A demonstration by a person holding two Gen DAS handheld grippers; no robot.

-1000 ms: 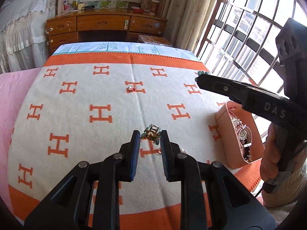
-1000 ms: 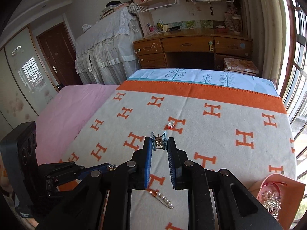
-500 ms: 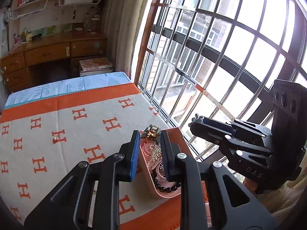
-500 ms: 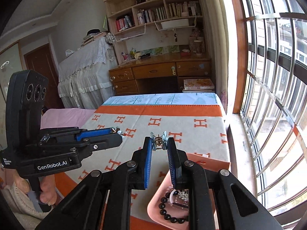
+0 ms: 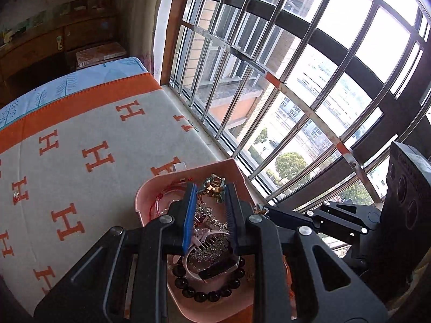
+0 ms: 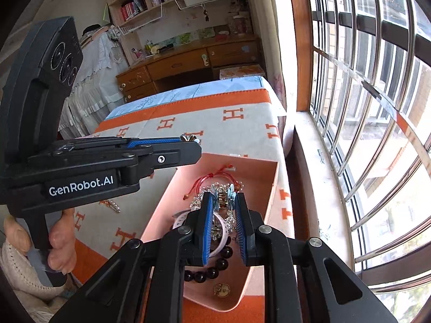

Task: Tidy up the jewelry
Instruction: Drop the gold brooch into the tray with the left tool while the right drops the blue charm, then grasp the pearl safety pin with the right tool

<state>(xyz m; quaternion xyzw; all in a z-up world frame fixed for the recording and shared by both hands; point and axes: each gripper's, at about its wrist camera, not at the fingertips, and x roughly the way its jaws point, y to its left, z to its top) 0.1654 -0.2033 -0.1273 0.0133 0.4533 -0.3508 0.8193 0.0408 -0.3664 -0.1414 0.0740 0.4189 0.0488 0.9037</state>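
My left gripper [image 5: 211,188] is shut on a gold-green brooch [image 5: 214,184] and holds it above the pink tray [image 5: 150,185]. My right gripper [image 6: 223,196] is shut on a blue-petalled clip [image 6: 223,192], also above the pink tray [image 6: 266,188]. The tray holds a black bead bracelet [image 5: 204,293], a red cord bracelet [image 6: 212,176], a white hairband and sparkly pieces. The left gripper also shows in the right wrist view [image 6: 190,140], its brooch just peeking out. The right gripper shows in the left wrist view [image 5: 260,210].
The tray sits at the bed's right edge on an orange-and-cream H-pattern blanket [image 5: 80,140], next to a barred window [image 5: 296,80]. A small red piece [image 5: 16,195] and a beaded clip [image 6: 111,206] lie on the blanket. A wooden desk [image 6: 188,59] stands beyond.
Both grippers have swung right from the middle of the blanket to above the pink tray and lowered toward it, each still holding its piece.
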